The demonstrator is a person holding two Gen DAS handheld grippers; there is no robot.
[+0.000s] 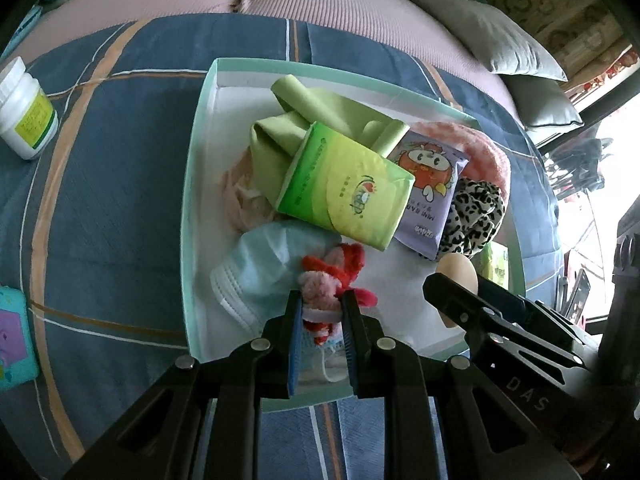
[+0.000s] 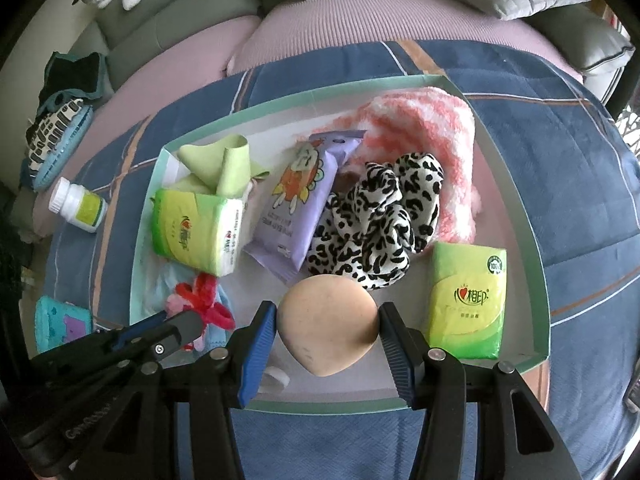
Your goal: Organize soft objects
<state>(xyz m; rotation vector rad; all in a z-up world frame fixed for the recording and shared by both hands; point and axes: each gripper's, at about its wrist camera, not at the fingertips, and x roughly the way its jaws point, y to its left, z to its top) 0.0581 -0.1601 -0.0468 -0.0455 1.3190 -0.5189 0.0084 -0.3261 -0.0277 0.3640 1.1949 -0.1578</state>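
A white tray with a mint-green rim (image 1: 200,128) (image 2: 520,184) lies on a blue plaid blanket and holds several soft items. My left gripper (image 1: 323,308) is shut on a small pink and red plush toy (image 1: 324,280), just above a light blue face mask (image 1: 260,272) at the tray's near edge. My right gripper (image 2: 328,324) is shut on a beige teardrop sponge (image 2: 328,320), with both blue pads pressed against its sides over the tray's front. In the right wrist view, the left gripper (image 2: 176,332) and the plush toy (image 2: 200,296) show at lower left.
In the tray lie a green tissue pack (image 1: 348,188), a second one (image 2: 466,304), a purple wipes pack (image 2: 296,208), a leopard scrunchie (image 2: 376,224), a pink-white fluffy cloth (image 2: 424,140) and a green cloth (image 1: 320,116). A white pill bottle (image 1: 24,116) and a teal toy (image 1: 12,336) lie left of the tray.
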